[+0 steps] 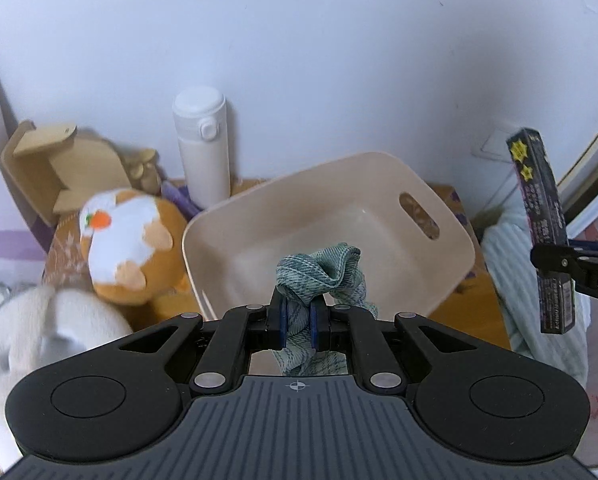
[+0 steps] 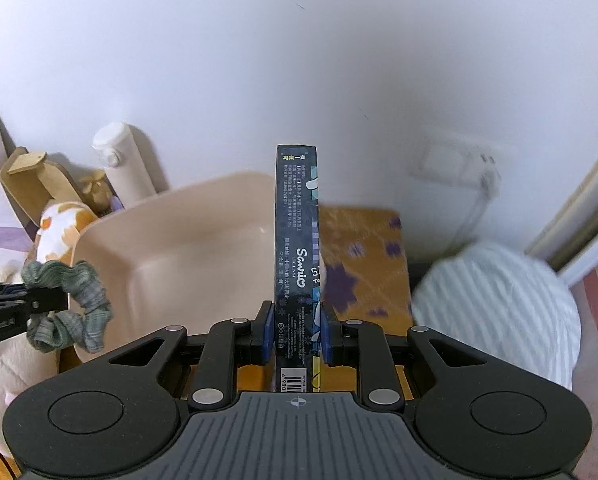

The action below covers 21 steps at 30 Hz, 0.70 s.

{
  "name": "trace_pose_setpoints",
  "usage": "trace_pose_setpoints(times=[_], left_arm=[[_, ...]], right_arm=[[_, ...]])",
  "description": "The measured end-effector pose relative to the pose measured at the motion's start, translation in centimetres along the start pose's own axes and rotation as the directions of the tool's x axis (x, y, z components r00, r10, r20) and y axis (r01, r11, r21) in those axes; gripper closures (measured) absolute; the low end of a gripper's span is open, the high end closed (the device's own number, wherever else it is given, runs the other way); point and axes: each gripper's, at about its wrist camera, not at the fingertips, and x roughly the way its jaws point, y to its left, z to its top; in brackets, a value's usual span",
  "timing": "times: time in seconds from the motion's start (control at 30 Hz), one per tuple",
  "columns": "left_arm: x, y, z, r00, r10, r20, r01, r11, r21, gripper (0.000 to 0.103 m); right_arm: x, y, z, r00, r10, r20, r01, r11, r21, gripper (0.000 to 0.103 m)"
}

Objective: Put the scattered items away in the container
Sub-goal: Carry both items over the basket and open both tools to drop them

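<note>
Container [image 1: 451, 196] sits empty on the patterned table, left gripper [image 1: 298, 312] clamping green scrunchie [image 1: 319, 272] at its near rim, right gripper [image 2: 297, 330] clamping dark box [image 2: 296, 240]; carry step, next: centre over bin, release.

Container [image 1: 451, 248]: smooth beige plastic, faint sheen. Scrunchie [image 1: 319, 276]: soft woven green-grey cloth, matt, gathered in ruffles. Box [image 2: 297, 248]: printed card, dark and slightly glossy. Flask [image 1: 203, 148]: white, smooth, satin (plastic or coated metal, cannot tell). Plush toy [image 1: 127, 240]: orange and white pile fabric, fuzzy. Stand [image 1: 55, 168]: pale wood, flat matt panels. Table cover [image 2: 367, 264]: mustard cloth with purple print. Ribbed white textile [image 2: 499, 300]: soft, matt. Left gripper [image 1: 298, 320]: matt black plastic, blue rubbery pads, small bright metal rivets.
</note>
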Motion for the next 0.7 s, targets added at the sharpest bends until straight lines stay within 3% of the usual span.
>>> trace_pose_setpoints(times=[0.3, 0.7], left_arm=[[3.8, -0.2, 1.6, 0.999, -0.014, -0.032, 0.015, 0.999, 0.047, 0.093], [11.3, -0.6, 1.3, 0.983, -0.015, -0.181, 0.025, 0.998, 0.052, 0.093]], right_arm=[[3.6, 3.2, 3.4, 0.999, 0.044, 0.0, -0.044, 0.997, -0.069, 0.083], [12.0, 4.6, 4.3, 0.989, 0.051, -0.139, -0.059, 0.997, -0.057, 0.083]])
